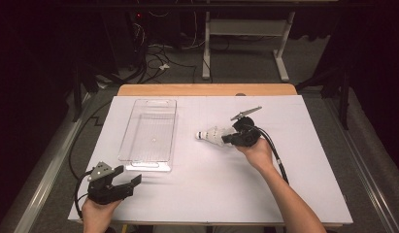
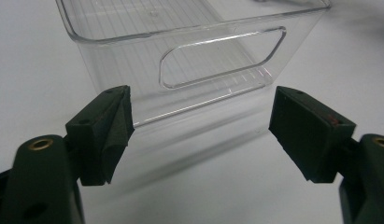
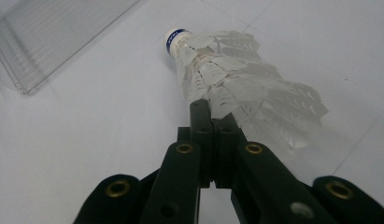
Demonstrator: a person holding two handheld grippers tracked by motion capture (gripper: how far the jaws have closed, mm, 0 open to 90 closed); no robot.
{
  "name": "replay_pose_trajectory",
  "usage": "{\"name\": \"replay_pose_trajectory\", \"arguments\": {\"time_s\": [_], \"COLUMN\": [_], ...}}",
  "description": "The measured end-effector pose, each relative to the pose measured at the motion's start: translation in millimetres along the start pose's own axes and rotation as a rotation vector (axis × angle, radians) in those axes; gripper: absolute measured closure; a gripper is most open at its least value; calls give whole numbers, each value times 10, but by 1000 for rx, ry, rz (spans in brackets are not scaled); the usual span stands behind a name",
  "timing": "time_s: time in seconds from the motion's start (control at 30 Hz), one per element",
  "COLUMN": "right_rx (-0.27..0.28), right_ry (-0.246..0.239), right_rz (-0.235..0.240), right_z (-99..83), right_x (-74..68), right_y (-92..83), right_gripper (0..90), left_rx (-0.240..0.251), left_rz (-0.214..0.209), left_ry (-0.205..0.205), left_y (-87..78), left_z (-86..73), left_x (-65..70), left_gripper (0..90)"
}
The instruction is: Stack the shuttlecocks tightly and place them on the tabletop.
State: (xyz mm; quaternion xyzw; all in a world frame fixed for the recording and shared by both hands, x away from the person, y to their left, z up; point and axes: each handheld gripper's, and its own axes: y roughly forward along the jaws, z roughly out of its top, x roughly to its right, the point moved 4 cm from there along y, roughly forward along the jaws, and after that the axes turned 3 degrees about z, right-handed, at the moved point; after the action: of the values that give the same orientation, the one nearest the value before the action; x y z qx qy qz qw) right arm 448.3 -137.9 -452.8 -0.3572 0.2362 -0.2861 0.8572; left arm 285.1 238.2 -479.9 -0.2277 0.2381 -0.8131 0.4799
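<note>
Your right gripper (image 3: 213, 114) clamped on shuttlecock (image 3: 236, 74) feathers over white table (image 1: 211, 184), your left gripper (image 2: 201, 135) wide open, empty, facing clear plastic bin (image 2: 189, 51)

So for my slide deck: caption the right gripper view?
Right gripper shut on a shuttlecock's feather skirt.

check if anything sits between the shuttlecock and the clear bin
Nothing visible does. The shuttlecock, pinched by its feathers in the right tongs, lies right of the clear bin, with bare white table between them. The left tongs wait open near the bin's near end.
</note>
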Motion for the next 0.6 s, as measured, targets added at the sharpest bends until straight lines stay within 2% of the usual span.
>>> {"name": "replay_pose_trajectory", "arguments": {"time_s": [0.6], "right_rx": [14], "right_ry": [0], "right_rz": [16], "right_z": [30], "right_x": [-17], "right_y": [64], "right_gripper": [900], "left_rx": [-3], "left_rz": [1], "left_ry": [5], "left_y": [6], "left_z": [-1], "left_x": [8], "left_gripper": [228]}}
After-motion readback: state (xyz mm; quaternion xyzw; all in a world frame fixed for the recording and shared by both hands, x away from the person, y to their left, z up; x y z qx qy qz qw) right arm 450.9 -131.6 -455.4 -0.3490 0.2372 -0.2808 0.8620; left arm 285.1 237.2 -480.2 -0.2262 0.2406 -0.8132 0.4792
